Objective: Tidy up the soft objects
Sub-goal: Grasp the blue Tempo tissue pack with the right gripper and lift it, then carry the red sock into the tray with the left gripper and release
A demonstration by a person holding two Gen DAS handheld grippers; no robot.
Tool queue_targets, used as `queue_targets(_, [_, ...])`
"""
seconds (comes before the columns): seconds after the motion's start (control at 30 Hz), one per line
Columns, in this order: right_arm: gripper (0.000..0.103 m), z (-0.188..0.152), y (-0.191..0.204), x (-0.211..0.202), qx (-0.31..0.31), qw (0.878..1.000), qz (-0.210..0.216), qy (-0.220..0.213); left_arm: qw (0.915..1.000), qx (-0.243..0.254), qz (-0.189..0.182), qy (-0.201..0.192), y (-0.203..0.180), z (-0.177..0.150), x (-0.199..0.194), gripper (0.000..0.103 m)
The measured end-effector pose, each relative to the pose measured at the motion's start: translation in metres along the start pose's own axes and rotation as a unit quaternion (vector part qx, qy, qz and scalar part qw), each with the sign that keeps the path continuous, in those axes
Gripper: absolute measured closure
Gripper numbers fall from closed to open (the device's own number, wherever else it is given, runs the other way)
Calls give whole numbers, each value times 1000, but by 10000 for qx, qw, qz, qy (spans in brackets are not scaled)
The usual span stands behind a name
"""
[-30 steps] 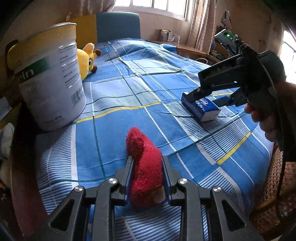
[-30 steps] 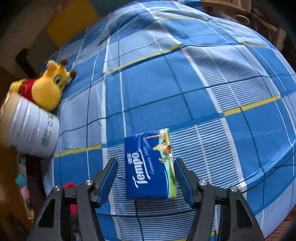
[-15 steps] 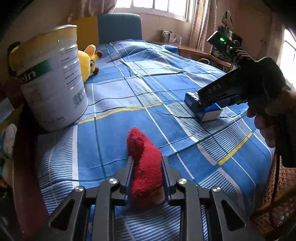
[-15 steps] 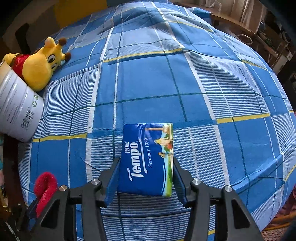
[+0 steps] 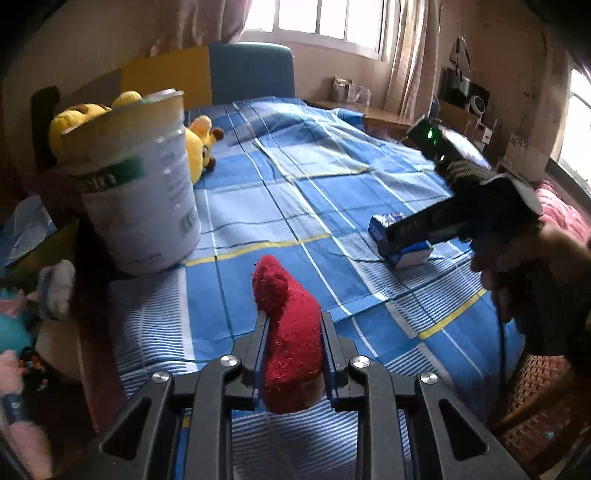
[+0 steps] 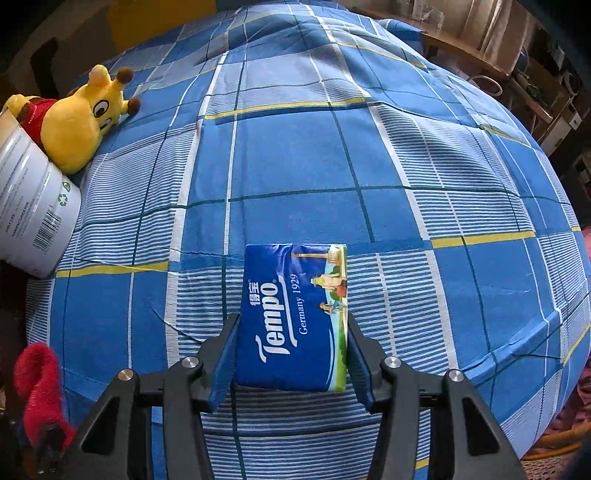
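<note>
A bed [image 6: 295, 155] covered with a blue checked sheet with yellow and white lines fills both views. The left gripper [image 5: 293, 345] has its fingers [image 5: 260, 339] clenched on a red fuzzy sock [image 5: 290, 339], which stands up between them with its rounded end pointing away from the camera, lifted just above the sheet near the bed's edge. The right gripper [image 6: 291, 349] points steeply down at the bed, and its fingers [image 6: 227, 350] press on both long sides of a blue Tempo tissue pack [image 6: 293, 314], which lies flat on the sheet with its printed face up. In the left wrist view the right gripper and the hand [image 5: 517, 266] holding it appear at the right, over the same tissue pack. A large white tin [image 5: 142, 184] with a green band stands at the left side of the bed, its top open. A yellow plush toy [image 6: 79, 118] in a red shirt lies on the sheet just behind the tin, touching it. More soft toys [image 5: 22, 317] sit blurred beyond the bed's left edge. A blue and yellow headboard [image 5: 221, 74] and a bright window [image 5: 325, 22] stand at the far end.
</note>
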State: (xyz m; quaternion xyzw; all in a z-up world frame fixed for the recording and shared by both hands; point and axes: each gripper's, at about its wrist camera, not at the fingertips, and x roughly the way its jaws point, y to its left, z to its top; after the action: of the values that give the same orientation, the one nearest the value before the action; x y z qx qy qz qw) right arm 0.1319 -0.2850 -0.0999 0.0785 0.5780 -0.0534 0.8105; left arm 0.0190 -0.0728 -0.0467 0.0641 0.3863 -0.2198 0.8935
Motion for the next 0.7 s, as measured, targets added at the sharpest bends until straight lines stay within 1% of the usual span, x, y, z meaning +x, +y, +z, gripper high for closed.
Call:
queue_targets(0.33, [50,-4,3,-3,-77,9999,-76,-59,9992,-251,52,-299,16,6,-35,78])
queue_targets(0.53, [50,-5,7,-4,-131,9998,-125,-71,9977,-489,215,-423,35,6,-53,78])
queue_targets(0.7, [50,-6,9,-4,-201,9996,-183,-85,9951,-755,434,-473,58,1,-66,78])
